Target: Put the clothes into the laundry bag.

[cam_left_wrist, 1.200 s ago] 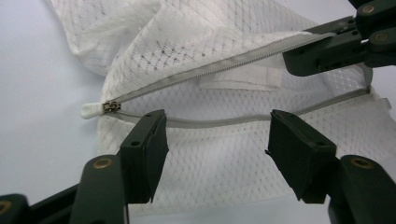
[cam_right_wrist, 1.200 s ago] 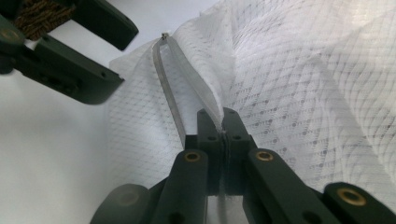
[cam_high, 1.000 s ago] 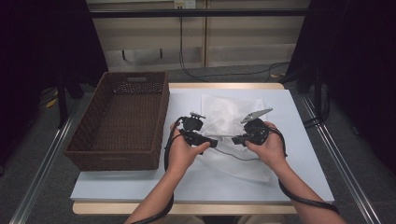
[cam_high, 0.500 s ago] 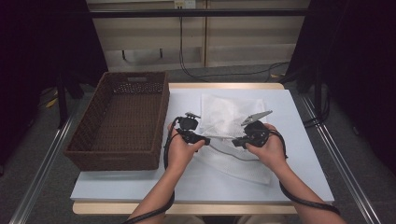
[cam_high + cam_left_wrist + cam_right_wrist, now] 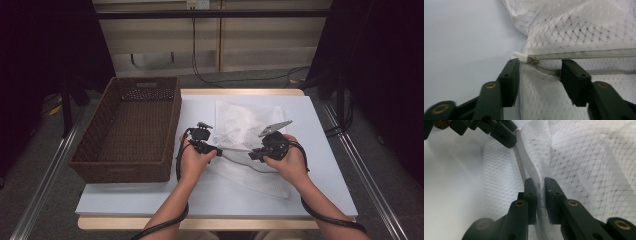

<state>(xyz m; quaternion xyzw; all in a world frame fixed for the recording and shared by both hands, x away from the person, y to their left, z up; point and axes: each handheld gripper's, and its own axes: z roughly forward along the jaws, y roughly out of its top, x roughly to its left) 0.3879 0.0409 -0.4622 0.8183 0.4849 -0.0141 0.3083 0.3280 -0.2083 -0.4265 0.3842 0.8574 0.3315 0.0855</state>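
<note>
A white mesh bag [image 5: 245, 125] lies crumpled on the table, its zipper running between my two grippers. My left gripper [image 5: 220, 150] [image 5: 539, 72] stands open around the zipper's end. Its jaws have just been closing, and the metal zipper pull [image 5: 533, 60] lies between them, with one jaw touching the white end tab. My right gripper [image 5: 251, 154] [image 5: 540, 187] is pinched on a fold of the zipper tape [image 5: 524, 162]. Its jaws have just been easing open a little, and the tape still fills the narrow gap.
A dark brown wicker basket [image 5: 175, 120] stands at the left of the pale table [image 5: 310, 120], close to my left hand. Cables trail from both grippers back past the forearms. The table's front edge is just below the hands.
My left gripper has sunk toward the bag and its jaws have narrowed around the zipper end. The right hand has stayed where it was.
</note>
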